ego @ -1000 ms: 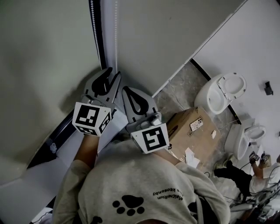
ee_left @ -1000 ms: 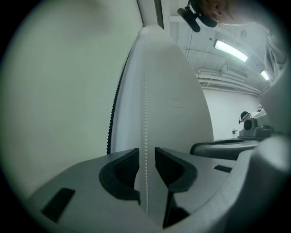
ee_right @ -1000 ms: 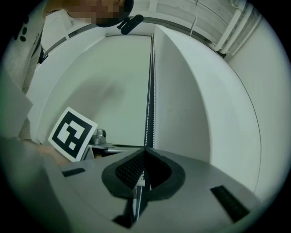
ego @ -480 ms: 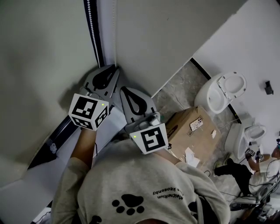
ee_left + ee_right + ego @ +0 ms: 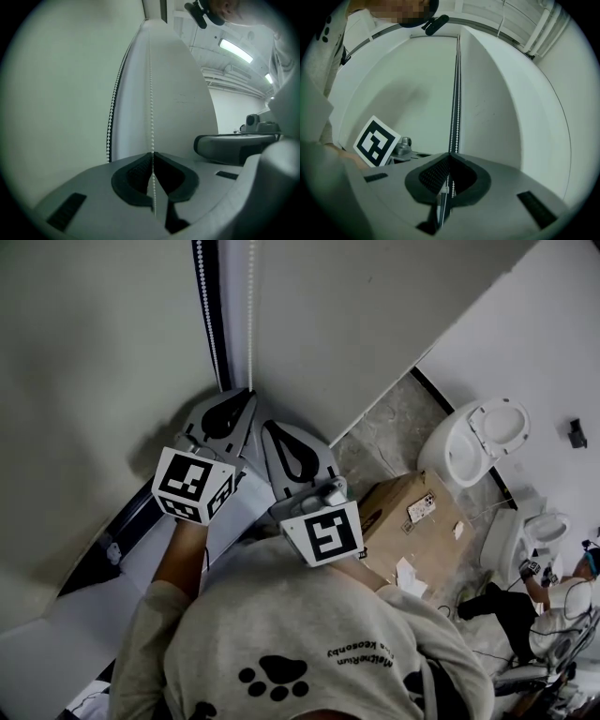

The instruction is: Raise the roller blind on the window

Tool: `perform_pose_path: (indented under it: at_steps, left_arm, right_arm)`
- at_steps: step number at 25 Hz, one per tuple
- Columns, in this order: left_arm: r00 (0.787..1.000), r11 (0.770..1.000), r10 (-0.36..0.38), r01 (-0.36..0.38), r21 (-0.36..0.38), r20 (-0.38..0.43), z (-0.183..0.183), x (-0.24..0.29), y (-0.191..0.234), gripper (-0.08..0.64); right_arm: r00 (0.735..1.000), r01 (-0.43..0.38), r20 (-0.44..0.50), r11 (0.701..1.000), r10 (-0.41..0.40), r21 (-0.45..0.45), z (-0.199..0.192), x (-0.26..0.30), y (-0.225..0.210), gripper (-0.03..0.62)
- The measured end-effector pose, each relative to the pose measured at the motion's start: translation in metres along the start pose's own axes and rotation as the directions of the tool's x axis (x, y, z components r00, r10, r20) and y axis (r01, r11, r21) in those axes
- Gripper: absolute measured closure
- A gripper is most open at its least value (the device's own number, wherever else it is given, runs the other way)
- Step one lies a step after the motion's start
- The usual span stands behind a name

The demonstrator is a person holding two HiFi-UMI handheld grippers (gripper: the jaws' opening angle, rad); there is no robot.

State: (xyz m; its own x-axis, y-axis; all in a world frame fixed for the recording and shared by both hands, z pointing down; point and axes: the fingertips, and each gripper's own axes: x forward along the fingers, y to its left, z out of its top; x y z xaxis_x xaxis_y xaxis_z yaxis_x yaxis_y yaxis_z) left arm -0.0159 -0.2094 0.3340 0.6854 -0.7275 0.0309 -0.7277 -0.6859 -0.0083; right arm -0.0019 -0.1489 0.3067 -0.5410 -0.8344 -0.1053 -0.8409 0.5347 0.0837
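- Left gripper point(image 5: 152, 155): jaws pressed together on one strand of the chain point(image 5: 151, 93). Beads rising straight from the tips, more of them showing in the hollow behind the pads.
- Right gripper point(image 5: 449, 155): jaws closed just as tight on the chain. A beaded strand and a small white connector visible in the hollow behind its pads.
- From the head view: both grippers side by side, aimed into the corner where blind point(image 5: 94, 362) meets wall point(image 5: 375, 324). Left tips slightly higher up the chain than the right tips, the two grippers nearly touching.
- Blind: a plain grey-green sheet filling the left of the view, with a dark band under its lower edge.
- Chain: two beaded strands along the blind's right edge, one against a dark strip, the other just beside it over the white wall.
- Marker cubes facing the head camera: left cube point(image 5: 193, 486), right cube point(image 5: 323, 535).
- Grey sweatshirt point(image 5: 309, 643) with a black paw print across the bottom of the view, sleeves reaching up to the grippers.
- On the floor point(image 5: 394, 427) to the right: a cardboard box point(image 5: 412, 521) just beside the right cube, and two toilets point(image 5: 473, 442) against the far wall.
- At the lower right corner: another person, crouched among cables.
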Motion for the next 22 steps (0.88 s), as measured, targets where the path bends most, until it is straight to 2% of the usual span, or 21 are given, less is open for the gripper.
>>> perform_pose_path:
  at_steps: [8, 22]
  left_arm:
    - [0.999, 0.999, 0.035, -0.035, -0.008, 0.015, -0.003, -0.016, -0.001, 0.541]
    - [0.997, 0.999, 0.053, -0.053, -0.007, 0.052, -0.005, -0.030, -0.017, 0.541]
  right_arm:
    - [1.000, -0.007, 0.003, 1.000, 0.007, -0.006, 0.004, 0.001, 0.001, 0.583]
    - [1.000, -0.023, 0.016, 1.000, 0.023, -0.007, 0.014, 0.006, 0.004, 0.581]
